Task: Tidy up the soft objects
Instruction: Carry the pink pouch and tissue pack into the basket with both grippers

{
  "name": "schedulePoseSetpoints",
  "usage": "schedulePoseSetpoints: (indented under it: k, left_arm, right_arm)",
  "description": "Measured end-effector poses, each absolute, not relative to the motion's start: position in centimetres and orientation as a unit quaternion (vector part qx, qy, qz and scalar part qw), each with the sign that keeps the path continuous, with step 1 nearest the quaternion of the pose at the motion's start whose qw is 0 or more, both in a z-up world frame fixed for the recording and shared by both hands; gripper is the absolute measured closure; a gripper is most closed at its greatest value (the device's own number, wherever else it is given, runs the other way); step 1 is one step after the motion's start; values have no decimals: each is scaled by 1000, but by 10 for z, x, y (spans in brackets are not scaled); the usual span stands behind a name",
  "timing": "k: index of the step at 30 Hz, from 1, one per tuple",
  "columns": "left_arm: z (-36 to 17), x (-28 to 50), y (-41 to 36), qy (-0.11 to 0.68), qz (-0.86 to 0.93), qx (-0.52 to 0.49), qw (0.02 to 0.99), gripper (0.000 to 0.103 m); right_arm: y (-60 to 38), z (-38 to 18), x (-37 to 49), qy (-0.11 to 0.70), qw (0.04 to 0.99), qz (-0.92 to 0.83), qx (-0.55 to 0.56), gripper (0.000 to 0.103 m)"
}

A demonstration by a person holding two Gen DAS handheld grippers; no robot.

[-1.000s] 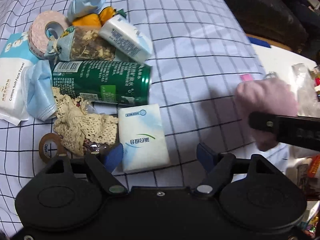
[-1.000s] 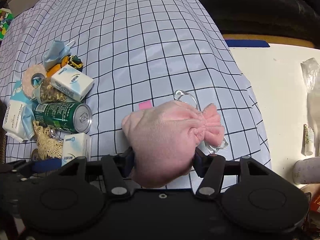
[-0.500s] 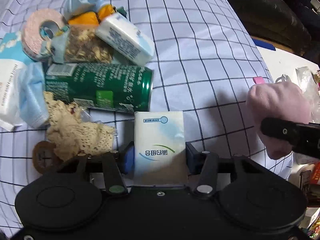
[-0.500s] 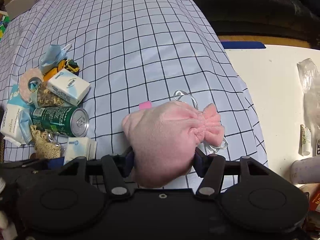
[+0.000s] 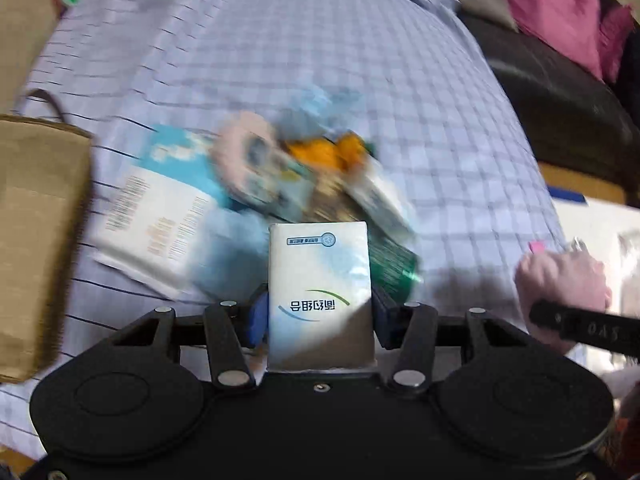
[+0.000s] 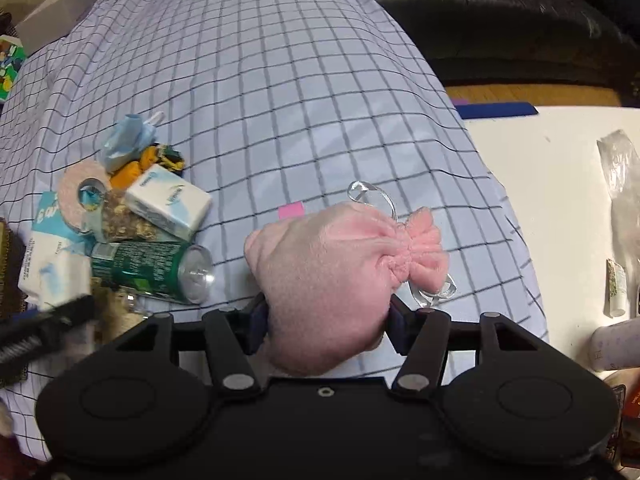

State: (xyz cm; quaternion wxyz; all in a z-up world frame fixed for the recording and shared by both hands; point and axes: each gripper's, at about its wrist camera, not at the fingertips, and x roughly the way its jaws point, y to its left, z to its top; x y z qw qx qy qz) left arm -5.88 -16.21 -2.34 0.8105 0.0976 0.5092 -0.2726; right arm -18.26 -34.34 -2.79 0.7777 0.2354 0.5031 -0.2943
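Note:
My left gripper (image 5: 318, 312) is shut on a white tissue pack (image 5: 318, 280) and holds it above the checked cloth; the view is blurred by motion. My right gripper (image 6: 326, 314) is shut on a pink plush pouch (image 6: 336, 264), which also shows in the left wrist view (image 5: 560, 280). On the cloth lies a pile: a second tissue pack (image 6: 168, 200), a face towel pack (image 6: 44, 256), a blue mask (image 6: 126, 142), a pink tape roll (image 6: 80, 192), a beige lace cloth, partly hidden.
A green can (image 6: 148, 270) lies in the pile. A brown paper bag (image 5: 36, 240) stands at the left. Clear glasses (image 6: 372, 200) lie under the pouch. A white table (image 6: 560, 184) with clutter is at the right, a black sofa (image 6: 500, 12) behind.
My left gripper closed on the tissue pack and lifted it up and away from the pile. The right gripper kept hold of the pink pouch and barely moved.

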Motion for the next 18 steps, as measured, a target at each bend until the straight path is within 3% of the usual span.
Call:
schedulePoseSetpoints:
  k: [18]
  left_arm:
    - [18, 18, 0, 445, -89, 12, 891, 54]
  right_arm:
    - [-169, 20, -54, 465, 857, -122, 185, 45]
